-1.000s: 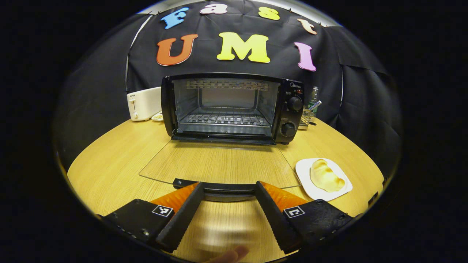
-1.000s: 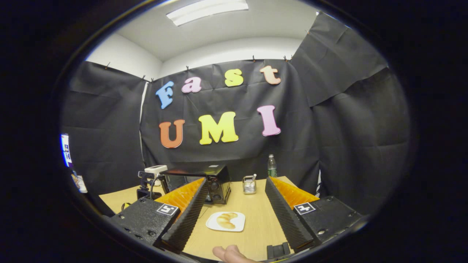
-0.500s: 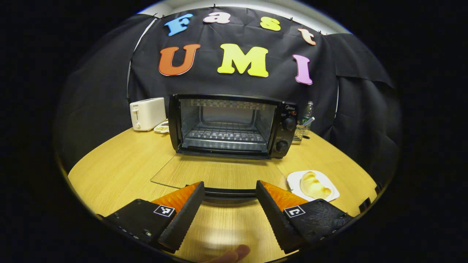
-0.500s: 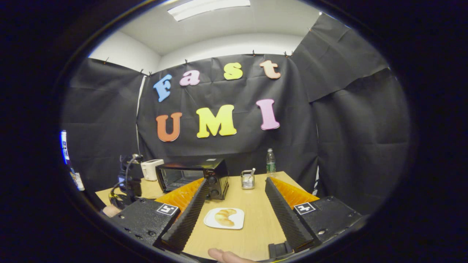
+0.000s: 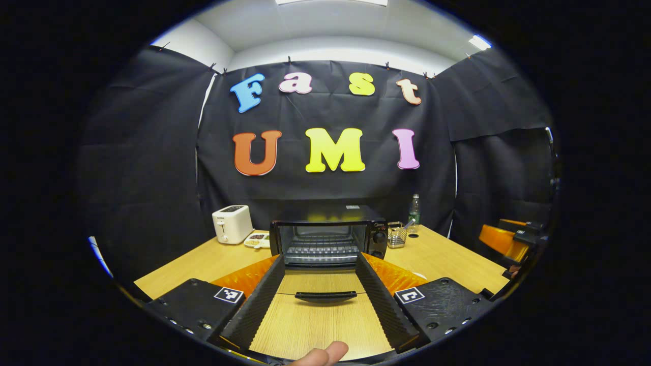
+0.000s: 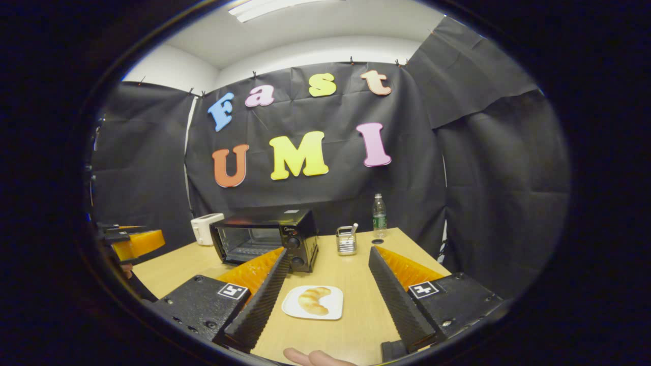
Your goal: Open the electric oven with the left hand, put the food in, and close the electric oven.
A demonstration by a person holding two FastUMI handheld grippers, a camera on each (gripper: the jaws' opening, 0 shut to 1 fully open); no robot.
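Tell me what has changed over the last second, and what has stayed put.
The left tool has drawn back from the oven door's handle and risen, open and empty. The right tool has tilted slightly towards the bread. The oven stays open, bread untouched on its plate.

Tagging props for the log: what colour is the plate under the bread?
White plate, square with rounded corners; it shows best in the right gripper view.

Oven [image 5: 325, 239] mouth stands open, its dropped door [image 5: 319, 284] flat on the table; rack [image 5: 320, 250] inside apparently bare.
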